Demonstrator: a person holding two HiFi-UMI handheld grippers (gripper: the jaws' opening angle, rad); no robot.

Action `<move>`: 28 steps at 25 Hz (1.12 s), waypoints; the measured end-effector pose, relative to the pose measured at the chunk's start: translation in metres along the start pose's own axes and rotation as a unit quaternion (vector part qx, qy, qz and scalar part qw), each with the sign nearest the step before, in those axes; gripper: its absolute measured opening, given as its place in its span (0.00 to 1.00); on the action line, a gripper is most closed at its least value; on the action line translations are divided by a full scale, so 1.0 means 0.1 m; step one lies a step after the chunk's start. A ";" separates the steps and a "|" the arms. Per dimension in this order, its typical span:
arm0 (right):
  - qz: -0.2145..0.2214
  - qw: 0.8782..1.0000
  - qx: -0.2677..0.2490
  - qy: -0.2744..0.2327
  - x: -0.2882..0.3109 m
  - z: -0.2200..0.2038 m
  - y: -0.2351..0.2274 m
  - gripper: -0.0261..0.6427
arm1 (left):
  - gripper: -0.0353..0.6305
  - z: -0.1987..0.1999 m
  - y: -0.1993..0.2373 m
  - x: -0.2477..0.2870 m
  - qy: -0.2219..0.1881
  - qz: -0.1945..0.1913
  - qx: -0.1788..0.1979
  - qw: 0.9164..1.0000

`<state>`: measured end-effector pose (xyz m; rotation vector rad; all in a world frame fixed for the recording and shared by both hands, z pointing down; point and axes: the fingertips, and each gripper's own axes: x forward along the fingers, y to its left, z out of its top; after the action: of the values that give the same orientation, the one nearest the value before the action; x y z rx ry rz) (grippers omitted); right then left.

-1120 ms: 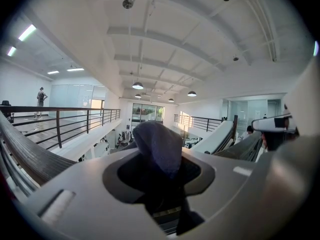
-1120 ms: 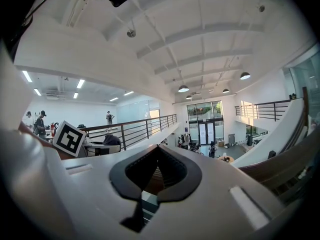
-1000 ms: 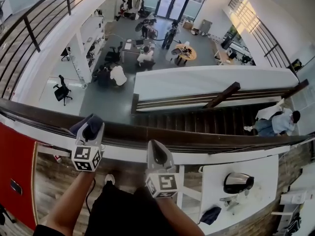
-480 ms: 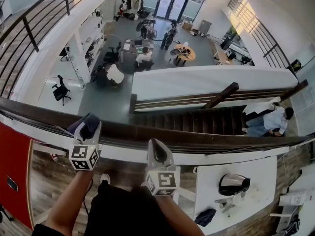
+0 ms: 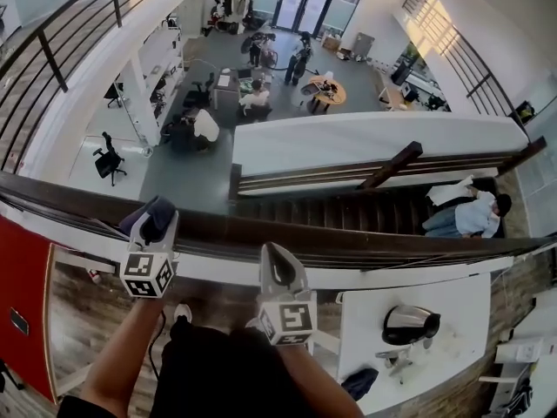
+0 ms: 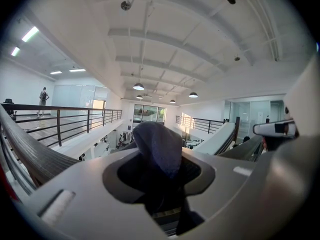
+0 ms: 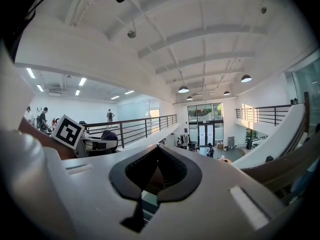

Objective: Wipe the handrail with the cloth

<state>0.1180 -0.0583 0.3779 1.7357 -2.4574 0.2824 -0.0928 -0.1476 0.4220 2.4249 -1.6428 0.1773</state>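
The left claw (image 5: pixel 158 223) is clenched on the dark blue cloth (image 6: pixel 157 142), which sits on the dark wooden handrail (image 5: pixel 374 245); the right claw (image 5: pixel 275 258) is closed on nothing, just beside it, its tip at the same rail.

Handrail (image 5: pixel 365 244): dark wood, level, ran left to right.
Cloth (image 5: pixel 155 219): dark blue-grey, bunched; I noted it atop the rail.

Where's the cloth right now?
Head view, left side: the dark cloth is clamped in the left gripper, over the dark handrail, with the right gripper to its right.
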 end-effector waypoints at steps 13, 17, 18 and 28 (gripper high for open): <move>-0.011 1.000 0.000 -0.026 -0.18 0.06 -0.24 0.04 | 0.26 0.00 -0.31 0.09 0.003 -0.008 0.006 1.000; -0.015 0.999 -0.002 -0.029 -0.23 0.06 -0.35 0.04 | 0.26 0.01 -0.39 0.13 0.003 -0.010 0.004 1.000; -0.017 0.999 -0.001 -0.029 -0.24 0.07 -0.38 0.04 | 0.26 0.01 -0.42 0.14 0.003 -0.010 0.004 1.000; -0.032 0.999 -0.003 -0.028 -0.31 0.09 -0.62 0.04 | 0.26 -0.01 -0.64 0.15 0.001 -0.015 0.008 1.000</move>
<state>0.1865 -0.0522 0.3683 1.8388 -2.4325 0.2244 -0.0279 -0.1385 0.4199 2.4580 -1.6094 0.1879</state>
